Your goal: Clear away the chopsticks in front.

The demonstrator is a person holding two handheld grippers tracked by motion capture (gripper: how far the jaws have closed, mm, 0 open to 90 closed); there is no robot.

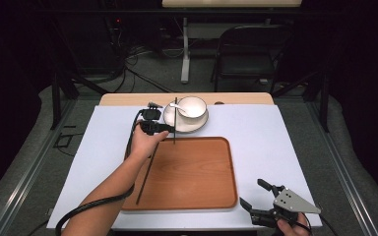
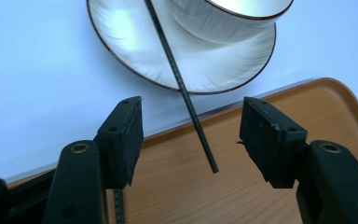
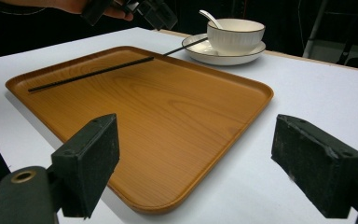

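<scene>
White sheet (image 1: 275, 142) over a wooden tabletop (image 1: 128, 99), bare wood strip showing at the far edge. Dark room beyond: grey floor, folding chair (image 1: 248, 51), white table leg (image 1: 185, 49), cables on the floor, small red light in the dark at upper left. No brand, label or writing legible anywhere. Wooden tray (image 1: 211, 191) centred on the sheet, rounded corners, raised rim. White saucer (image 1: 197, 125) with dark rim just beyond the tray's far edge, white bowl (image 1: 193, 106) on it, white spoon (image 1: 177, 106) lying in the bowl. One black chopstick (image 1: 175, 118) leaning from the saucer across the tray's far rim, its near tip over the tray wood in the left gripper view. Second black chopstick (image 1: 146, 169) lying along the tray's left side, far end close to the left hand. Left gripper (image 1: 170, 129) at the tray's far left corner, jaws apart, straddling the leaning chopstick's tip without touching it. Right gripper (image 1: 255, 195) near the tray's near right corner, over the sheet, jaws wide apart, nothing between them.
</scene>
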